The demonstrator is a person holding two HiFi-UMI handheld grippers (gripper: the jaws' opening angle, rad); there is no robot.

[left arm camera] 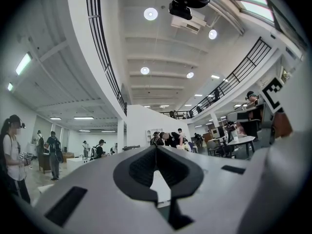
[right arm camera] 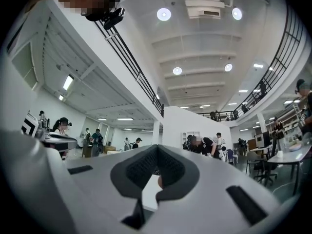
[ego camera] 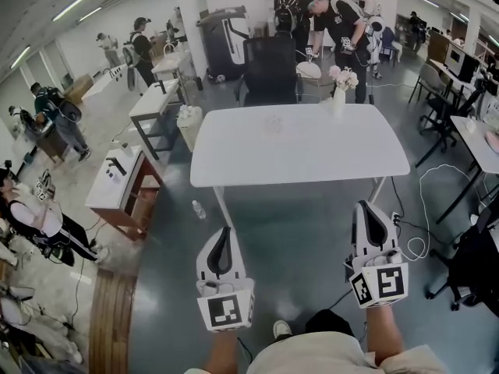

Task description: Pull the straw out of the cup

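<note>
No cup or straw shows in any view. A white table point(ego camera: 296, 150) stands ahead of me, bare except for a small white vase of flowers point(ego camera: 340, 92) at its far right corner. My left gripper point(ego camera: 224, 232) hovers over the grey floor short of the table's near edge, its jaws closed tip to tip with nothing between them point(left arm camera: 156, 148). My right gripper point(ego camera: 365, 206) is held level beside it, a little further forward, also shut and empty point(right arm camera: 157, 148). Both point towards the table.
A black office chair point(ego camera: 270, 70) stands behind the table. A low wooden cabinet point(ego camera: 121, 184) is to the left, and a small bottle point(ego camera: 199, 209) lies on the floor. Cables point(ego camera: 425, 209) trail at the right near another table point(ego camera: 477, 140). Several people stand around the hall.
</note>
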